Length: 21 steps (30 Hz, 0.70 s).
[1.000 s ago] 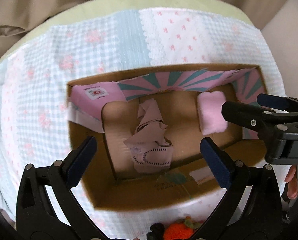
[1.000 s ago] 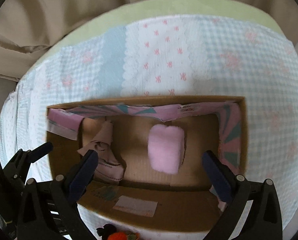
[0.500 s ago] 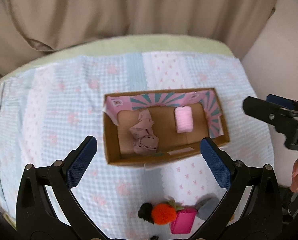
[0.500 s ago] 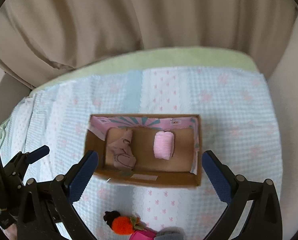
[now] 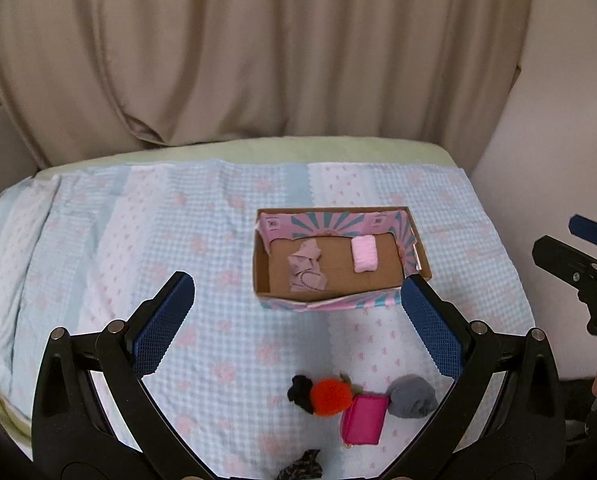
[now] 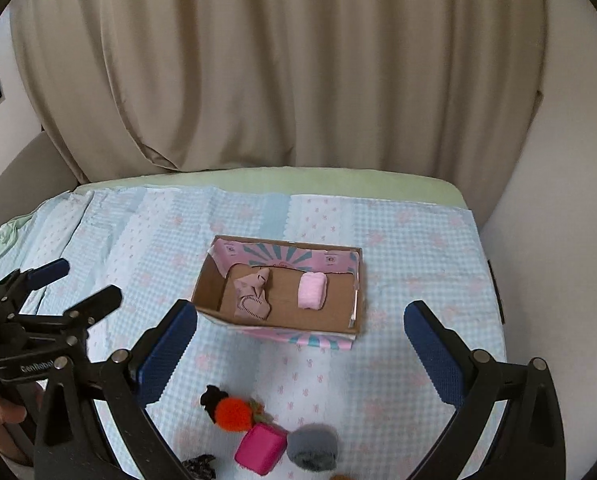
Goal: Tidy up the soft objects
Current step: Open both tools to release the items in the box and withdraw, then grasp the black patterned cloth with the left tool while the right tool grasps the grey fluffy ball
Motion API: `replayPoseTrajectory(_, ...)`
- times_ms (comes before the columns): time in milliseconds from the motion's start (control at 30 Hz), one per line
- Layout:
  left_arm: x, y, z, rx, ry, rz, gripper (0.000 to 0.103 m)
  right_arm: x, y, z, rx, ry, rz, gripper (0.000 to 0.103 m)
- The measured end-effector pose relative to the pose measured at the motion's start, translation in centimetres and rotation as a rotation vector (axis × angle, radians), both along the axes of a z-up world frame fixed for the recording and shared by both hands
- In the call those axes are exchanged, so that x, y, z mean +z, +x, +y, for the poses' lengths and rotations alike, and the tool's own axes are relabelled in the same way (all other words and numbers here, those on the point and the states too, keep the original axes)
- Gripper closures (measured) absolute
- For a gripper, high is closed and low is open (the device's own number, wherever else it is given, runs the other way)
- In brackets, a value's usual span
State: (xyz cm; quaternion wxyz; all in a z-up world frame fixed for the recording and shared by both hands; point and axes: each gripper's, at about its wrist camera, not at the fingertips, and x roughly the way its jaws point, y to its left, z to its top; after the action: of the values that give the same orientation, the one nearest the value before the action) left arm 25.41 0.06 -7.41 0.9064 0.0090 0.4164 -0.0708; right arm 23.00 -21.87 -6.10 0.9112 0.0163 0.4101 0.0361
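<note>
Both wrist cameras look down from well above and in front, sharing the open cardboard box [image 5: 340, 258] [image 6: 282, 294] on the blue checked bedspread [image 5: 202, 264] [image 6: 410, 264].

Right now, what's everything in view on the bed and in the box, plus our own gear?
Cardboard box: 1, brown with pink-teal flaps, mid-bed.
Beige patterned cloth: 1, crumpled, box left.
Pink roll: 1, box right.
Orange pom-pom: 1, near edge, touching black piece.
Magenta pouch: 1, beside pom-pom.
Grey roll: 1, right of pouch.
Dark patterned item: 1, partly cut off.
Quilt: 1, blue-pink check.
Curtain: beige, behind.
Left gripper: open, empty.
Right gripper: open, empty.
</note>
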Motion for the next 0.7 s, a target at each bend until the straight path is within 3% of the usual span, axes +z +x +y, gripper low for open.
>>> replayPoseTrajectory(200, 0.7, -6.3, 1.2, 0.064, 0.025, -0.058, 0.000, -0.2, -5.3, -1.0, -0.037, 0.040, -0.030, 0.000)
replayPoseTrajectory(367, 0.4, -11.9, 2.0, 0.115, 0.001, -0.087, 0.000, -1.3, -9.3, -2.5, -0.028, 0.068, -0.054, 0.000)
replayPoseTrajectory(500, -0.8, -15.5, 2.3, 0.173, 0.000, -0.086, 0.000, -2.5, -12.1, -3.3, 0.005, 0.049, -0.058, 0.000)
replayPoseTrajectory(700, -5.0, -19.4, 2.7, 0.227, -0.049, -0.039, 0.000, -5.3, -15.5, -3.8, 0.053, 0.034, -0.059, 0.000)
